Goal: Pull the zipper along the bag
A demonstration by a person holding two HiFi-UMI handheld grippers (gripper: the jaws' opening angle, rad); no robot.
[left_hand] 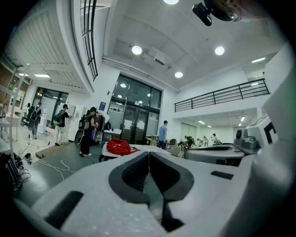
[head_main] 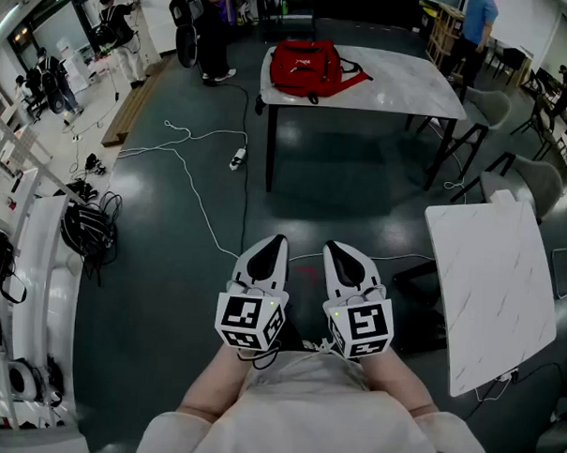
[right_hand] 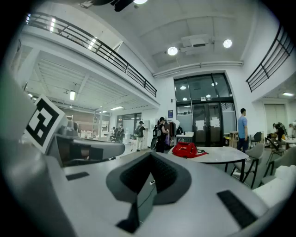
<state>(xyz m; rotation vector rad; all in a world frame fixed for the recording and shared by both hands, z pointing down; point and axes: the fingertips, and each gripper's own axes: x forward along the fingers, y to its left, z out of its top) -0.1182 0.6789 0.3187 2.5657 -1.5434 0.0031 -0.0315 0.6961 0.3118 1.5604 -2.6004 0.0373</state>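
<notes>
Holding both tools close in front of my body, I have my left claw (head_main: 277, 239) and my right claw (head_main: 331, 245) side by side above the dark grey floor (head_main: 168, 291), both pointing forward. In the left gripper view the left claw (left_hand: 149, 154) has its jaws pressed together at the tips with nothing between them. The right gripper view shows the same for the right claw (right_hand: 150, 155): jaws together, empty.

The red fabric bag with straps (head_main: 309, 67) lies well apart from both claws, on the left part of a white marble-patterned bench with dark legs (head_main: 402, 85) across the room. It shows small in both gripper views (left_hand: 119, 146) (right_hand: 185, 149).

A second white marble-patterned tabletop (head_main: 492, 286) stands near my right side, and white cables (head_main: 188, 165) trail over the floor to the left.
</notes>
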